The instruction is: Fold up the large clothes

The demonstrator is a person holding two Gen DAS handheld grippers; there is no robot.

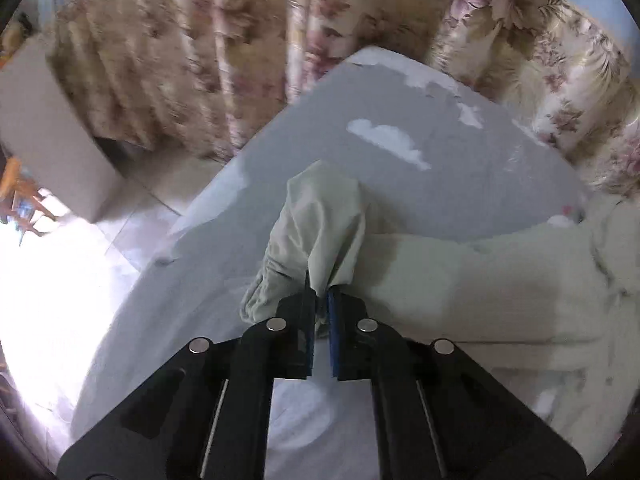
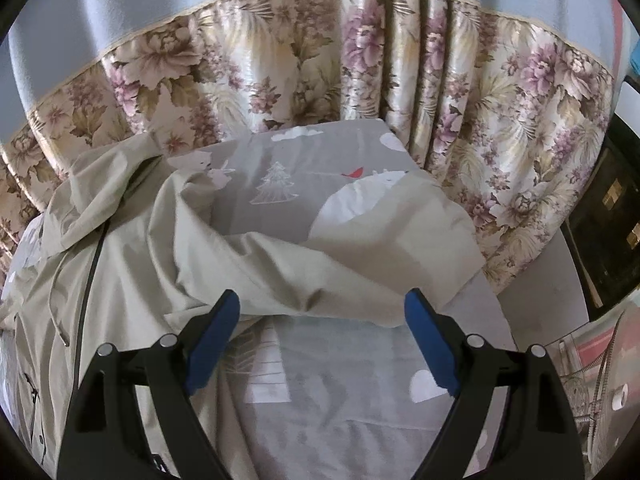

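A bed covered by a grey cotton sheet printed with white clouds, fir trees and animals (image 2: 280, 380) fills both views, backed by a glossy floral curtain in cream and mauve (image 2: 500, 128). Spread across the sheet lies the task's thing, a large pale sage-green jacket of thin woven cloth (image 2: 132, 240), its dark zip and a drawcord running up the left part of the right wrist view. Its body seems to stretch from the near left edge of that view towards the curtain, so I judge the long axis to run roughly away from the camera, with one sleeve (image 2: 340, 264) thrown out crosswise to the right, cuff end towards the bed's right edge.

The cloth looks light, limp and a little slick; it will sag and crease from any single pinch, so hems, cuffs and shoulder seams are the sounder places to take hold.

The left gripper (image 1: 322, 294) is clamped on a bunched cuff or sleeve end of the jacket (image 1: 320, 216), cloth pinched between its blue pads and lifted off the sheet. The right gripper (image 2: 322, 308) stands wide, nothing between its pads, poised just short of the crosswise sleeve's near edge
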